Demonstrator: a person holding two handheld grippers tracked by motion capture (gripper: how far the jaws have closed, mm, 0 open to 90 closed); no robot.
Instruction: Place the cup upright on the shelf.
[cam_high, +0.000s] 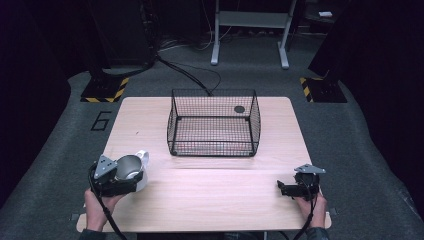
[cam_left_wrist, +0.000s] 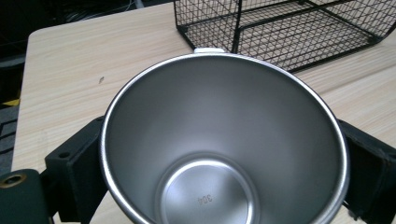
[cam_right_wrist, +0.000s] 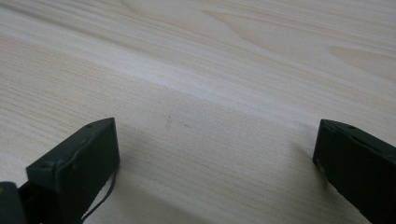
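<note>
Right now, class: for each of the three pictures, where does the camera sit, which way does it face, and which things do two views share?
High view: above the person's side, facing forward and down; left hand and right hand enter below.
Left gripper view: rides the left gripper, looking into the shiny steel cup.
Right gripper view: rides the right gripper, facing bare wood.
Shared: high and left gripper views show the cup and black wire basket; all show the pale wooden table.
</note>
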